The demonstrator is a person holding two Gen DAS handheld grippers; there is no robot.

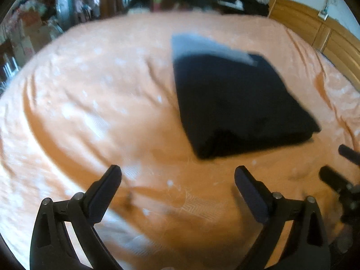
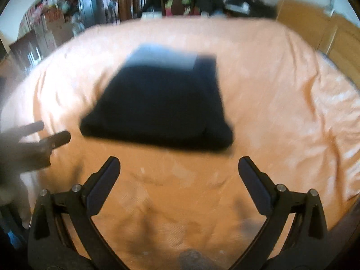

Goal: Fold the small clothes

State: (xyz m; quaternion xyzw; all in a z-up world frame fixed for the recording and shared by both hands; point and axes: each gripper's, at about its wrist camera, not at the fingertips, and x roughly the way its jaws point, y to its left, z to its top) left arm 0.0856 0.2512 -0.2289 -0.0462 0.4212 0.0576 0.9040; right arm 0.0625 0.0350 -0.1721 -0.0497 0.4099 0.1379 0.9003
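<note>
both the left hand-held gripper and right hand-held gripper hover spread wide and empty over the orange bed, near a dark, seemingly folded garment.

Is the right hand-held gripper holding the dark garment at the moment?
No, the right hand-held gripper is open above the sheet, apart from the garment.

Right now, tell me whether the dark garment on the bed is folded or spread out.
Folded. The dark garment lies as a compact, thick rectangle on the orange bedsheet, with stacked layers at its near edge. Neither gripper touches it.
</note>
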